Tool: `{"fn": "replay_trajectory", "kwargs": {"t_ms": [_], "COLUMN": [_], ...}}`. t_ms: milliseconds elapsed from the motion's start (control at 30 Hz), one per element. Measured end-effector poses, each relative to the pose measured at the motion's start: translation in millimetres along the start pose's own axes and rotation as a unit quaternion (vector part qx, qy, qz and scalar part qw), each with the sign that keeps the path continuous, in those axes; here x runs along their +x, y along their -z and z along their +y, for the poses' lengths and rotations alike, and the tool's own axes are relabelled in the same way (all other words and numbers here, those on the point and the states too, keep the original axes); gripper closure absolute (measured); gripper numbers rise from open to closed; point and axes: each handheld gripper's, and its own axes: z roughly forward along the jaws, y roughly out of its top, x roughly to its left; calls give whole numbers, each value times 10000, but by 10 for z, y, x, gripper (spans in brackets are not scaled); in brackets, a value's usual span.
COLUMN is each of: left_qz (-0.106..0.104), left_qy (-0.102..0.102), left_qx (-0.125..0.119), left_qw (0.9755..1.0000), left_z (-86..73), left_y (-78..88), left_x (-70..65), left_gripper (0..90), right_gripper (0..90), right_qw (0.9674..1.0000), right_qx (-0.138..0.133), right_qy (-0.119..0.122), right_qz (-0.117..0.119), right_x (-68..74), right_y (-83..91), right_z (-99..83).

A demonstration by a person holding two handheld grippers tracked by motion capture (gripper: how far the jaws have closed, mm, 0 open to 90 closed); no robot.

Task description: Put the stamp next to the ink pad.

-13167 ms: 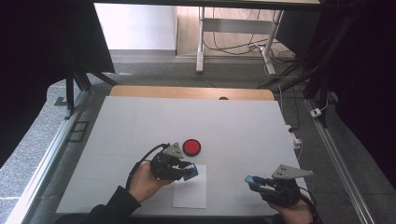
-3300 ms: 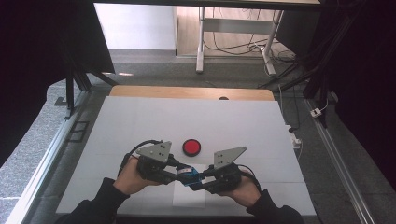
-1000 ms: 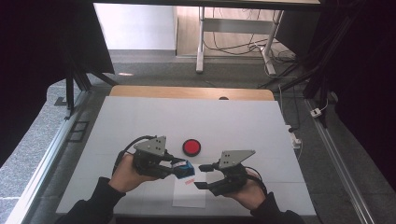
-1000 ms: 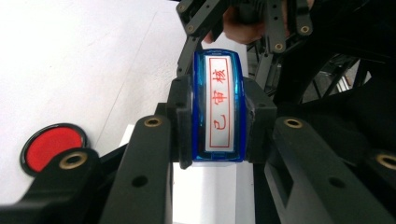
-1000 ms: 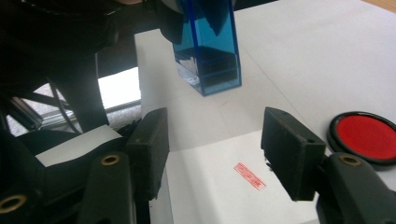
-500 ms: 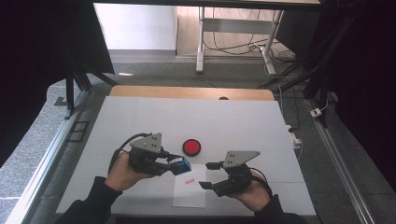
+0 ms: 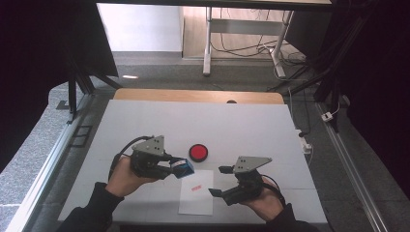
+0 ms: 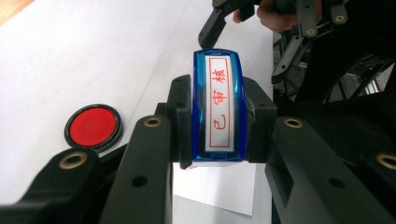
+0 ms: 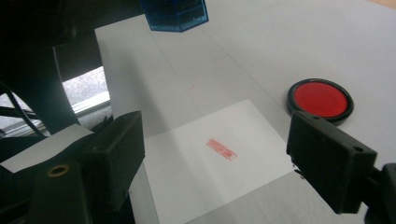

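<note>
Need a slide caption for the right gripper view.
Open right gripper over the paper sheet bearing a red stamp imprint; ink pad beside, blue stamp above.

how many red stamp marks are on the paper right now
1. A single red stamp mark sits near the middle of the sheet of paper, which lies flat on the table between the two grippers. Nothing covers the sheet, so none seems hidden.
</note>
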Motion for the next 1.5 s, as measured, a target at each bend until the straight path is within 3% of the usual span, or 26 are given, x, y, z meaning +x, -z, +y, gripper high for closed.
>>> {"fn": "replay_trajectory", "kwargs": {"t_ms": [400, 633, 733, 1000, 1267, 1500], "left_qz": [293, 407, 474, 650, 836, 988], "left_qy": [179, 328, 368, 504, 632, 734], "left_qx": [137, 161, 198, 332, 397, 460], "left_qw": [9993, 9985, 9980, 9961, 9937, 9913], "left_z": [-43, -75, -93, -164, -237, -292], "left_y": [11, 23, 35, 40, 67, 92], "left_x": [53, 92, 114, 182, 257, 312], "left_gripper": [691, 692, 691, 691, 691, 692], "right_gripper": [78, 17, 1, 0, 0, 0], "right_qw": [9996, 9985, 9975, 9936, 9861, 9814], "right_qx": [85, 307, 318, 429, 513, 673], "right_qy": [-95, -65, -164, -376, -562, -544], "right_qz": [-264, -459, -605, -980, -1480, -1712], "right_x": [-30, -33, -34, -85, -131, -156], "right_y": [80, 65, 71, 181, 300, 419], "right_z": [-78, -131, -169, -266, -386, -468]}}
